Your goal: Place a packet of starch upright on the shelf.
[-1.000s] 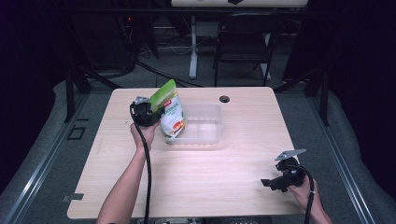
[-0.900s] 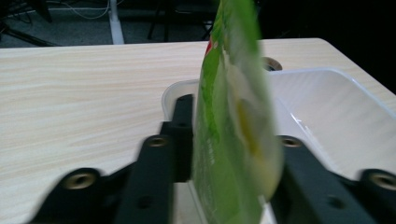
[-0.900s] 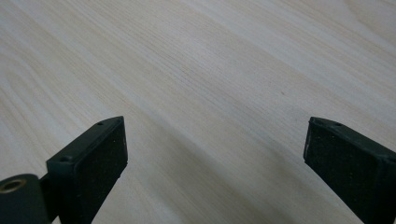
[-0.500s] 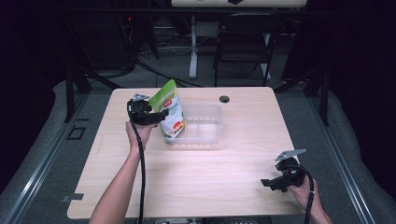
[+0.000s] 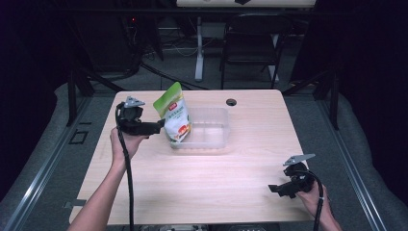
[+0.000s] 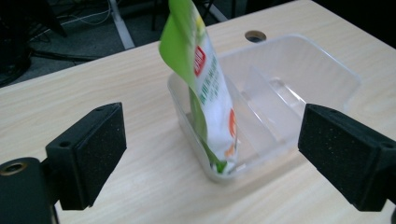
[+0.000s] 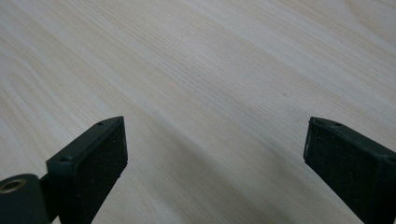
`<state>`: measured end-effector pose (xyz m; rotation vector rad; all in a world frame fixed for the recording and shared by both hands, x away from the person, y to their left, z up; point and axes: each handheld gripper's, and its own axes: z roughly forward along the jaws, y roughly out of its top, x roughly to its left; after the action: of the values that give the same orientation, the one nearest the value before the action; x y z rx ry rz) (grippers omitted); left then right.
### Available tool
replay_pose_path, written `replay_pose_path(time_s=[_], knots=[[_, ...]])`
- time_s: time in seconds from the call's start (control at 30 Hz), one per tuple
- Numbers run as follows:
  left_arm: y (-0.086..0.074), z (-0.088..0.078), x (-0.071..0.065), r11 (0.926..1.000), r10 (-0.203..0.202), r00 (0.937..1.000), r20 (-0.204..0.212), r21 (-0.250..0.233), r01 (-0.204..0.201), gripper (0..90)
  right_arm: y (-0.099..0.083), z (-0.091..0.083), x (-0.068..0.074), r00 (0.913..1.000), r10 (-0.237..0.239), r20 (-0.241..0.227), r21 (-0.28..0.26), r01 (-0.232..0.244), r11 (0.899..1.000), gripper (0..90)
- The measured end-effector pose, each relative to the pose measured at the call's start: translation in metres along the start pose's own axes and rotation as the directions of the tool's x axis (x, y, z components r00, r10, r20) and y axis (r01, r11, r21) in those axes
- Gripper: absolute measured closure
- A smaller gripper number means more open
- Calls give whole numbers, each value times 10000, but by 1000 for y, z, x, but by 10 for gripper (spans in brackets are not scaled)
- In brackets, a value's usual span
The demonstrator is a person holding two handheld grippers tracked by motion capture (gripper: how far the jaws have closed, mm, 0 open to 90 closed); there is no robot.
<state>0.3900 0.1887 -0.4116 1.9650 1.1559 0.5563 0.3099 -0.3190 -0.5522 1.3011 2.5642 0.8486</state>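
The left gripper (image 5: 156,127), jaws spread wide, hangs just left of a green-and-white snack pouch (image 5: 174,116) standing in the left end of a clear plastic tray (image 5: 211,139), upper centre. The left gripper view shows a red label (image 6: 200,60), its writing too blurred to read. The right gripper (image 5: 275,189), lower right, gapes over the bare wooden table (image 7: 210,84).

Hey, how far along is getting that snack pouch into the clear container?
Done: the green and white pouch stands tilted inside the clear plastic container, at its near end. In hand: nothing; the left gripper is open beside it, the right gripper open over bare table. Left: possibly laying the pouch flat.
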Motion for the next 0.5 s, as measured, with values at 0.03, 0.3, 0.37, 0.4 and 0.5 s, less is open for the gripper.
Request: replay_pose_path(time_s=[0.03, 0.3, 0.37, 0.4, 0.5], knots=[[0, 0, 0, 10000, 0, 10000, 0, 0, 0, 71, 0, 0, 0, 10000, 0, 0, 0, 0, 10000, 56], [-33, -37, -12, 9994, 151, 9998, 92, 314, -154, 63, 0, 1, 1, 10000, 25, 87, 32, -25, 10000, 56], [-39, -41, -12, 9994, 89, 9998, 154, 329, -94, 63, 0, 1, 1, 10000, 27, 72, -18, -27, 10000, 56], [-47, -45, -14, 9994, 53, 9999, 158, 335, -59, 63, 0, 1, 1, 10000, 21, 42, -16, -21, 10000, 56], [-61, -52, -16, 9990, -18, 9999, 151, 440, 11, 63, 0, 1, 1, 10000, -28, 22, 54, 28, 10000, 56]])
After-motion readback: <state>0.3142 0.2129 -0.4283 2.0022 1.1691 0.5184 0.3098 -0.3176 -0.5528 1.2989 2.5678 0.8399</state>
